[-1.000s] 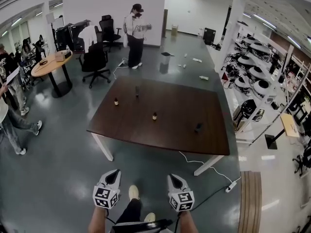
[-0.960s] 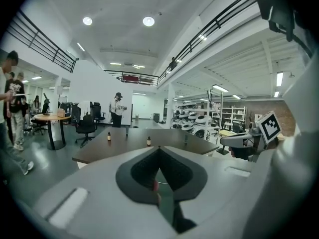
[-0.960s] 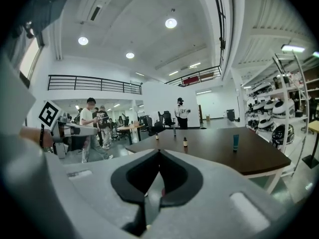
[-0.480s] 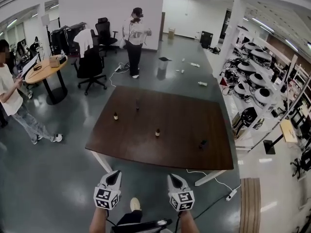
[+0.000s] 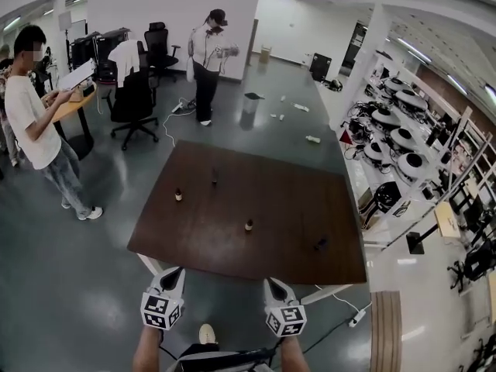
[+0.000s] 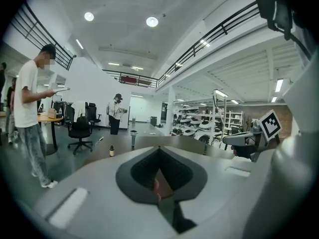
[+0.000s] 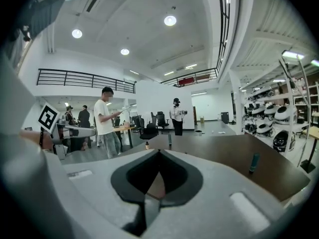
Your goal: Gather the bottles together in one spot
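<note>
Several small bottles stand spread over the dark brown table (image 5: 287, 200). Two are amber with black caps, one at the left (image 5: 178, 195) and one near the middle (image 5: 249, 225). A slim dark bottle (image 5: 215, 177) stands farther back, and a teal bottle (image 5: 320, 243) sits near the front right. My left gripper (image 5: 177, 272) and right gripper (image 5: 272, 283) are held low, short of the table's near edge, both shut and empty. The left gripper view shows the left amber bottle (image 6: 111, 151); the right gripper view shows the teal bottle (image 7: 254, 162).
A person in a white T-shirt (image 5: 35, 122) stands left of the table. Another person (image 5: 206, 60) stands beyond its far end, next to office chairs (image 5: 133, 99). Shelving with equipment (image 5: 403, 142) lines the right side. A cable and power strip (image 5: 356, 316) lie on the floor at the table's front right.
The table has come closer and now fills more of the head view. The person in the white T-shirt has walked in nearer on the left. Both grippers stay shut and low.
</note>
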`<state>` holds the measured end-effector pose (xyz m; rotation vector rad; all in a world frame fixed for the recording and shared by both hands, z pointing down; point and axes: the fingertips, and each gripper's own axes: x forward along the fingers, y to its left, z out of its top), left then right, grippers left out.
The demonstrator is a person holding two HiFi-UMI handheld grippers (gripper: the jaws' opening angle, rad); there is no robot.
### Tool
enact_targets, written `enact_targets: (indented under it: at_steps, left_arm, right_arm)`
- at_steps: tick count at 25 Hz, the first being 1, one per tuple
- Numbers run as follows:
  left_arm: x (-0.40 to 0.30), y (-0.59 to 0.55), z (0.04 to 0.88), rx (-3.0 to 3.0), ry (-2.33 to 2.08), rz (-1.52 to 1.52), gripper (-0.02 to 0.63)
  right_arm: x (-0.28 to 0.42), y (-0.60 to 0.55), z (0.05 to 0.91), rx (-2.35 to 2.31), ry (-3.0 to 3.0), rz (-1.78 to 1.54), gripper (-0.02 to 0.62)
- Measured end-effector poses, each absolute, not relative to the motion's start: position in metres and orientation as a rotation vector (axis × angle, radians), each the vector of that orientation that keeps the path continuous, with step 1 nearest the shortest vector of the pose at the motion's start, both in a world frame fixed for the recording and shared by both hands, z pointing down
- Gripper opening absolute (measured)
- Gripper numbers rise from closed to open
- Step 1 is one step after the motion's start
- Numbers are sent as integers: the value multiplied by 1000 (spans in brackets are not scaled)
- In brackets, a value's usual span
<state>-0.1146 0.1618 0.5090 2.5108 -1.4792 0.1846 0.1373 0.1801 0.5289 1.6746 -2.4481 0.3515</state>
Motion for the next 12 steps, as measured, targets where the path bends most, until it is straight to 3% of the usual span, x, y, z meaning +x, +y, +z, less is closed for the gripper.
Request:
enact_targets:
  at_steps: [12]
  left_arm:
    - [-125, 110, 520, 2538, -1410, 176, 2]
  right_arm:
    - [113, 141, 548, 1703, -2403, 374, 2]
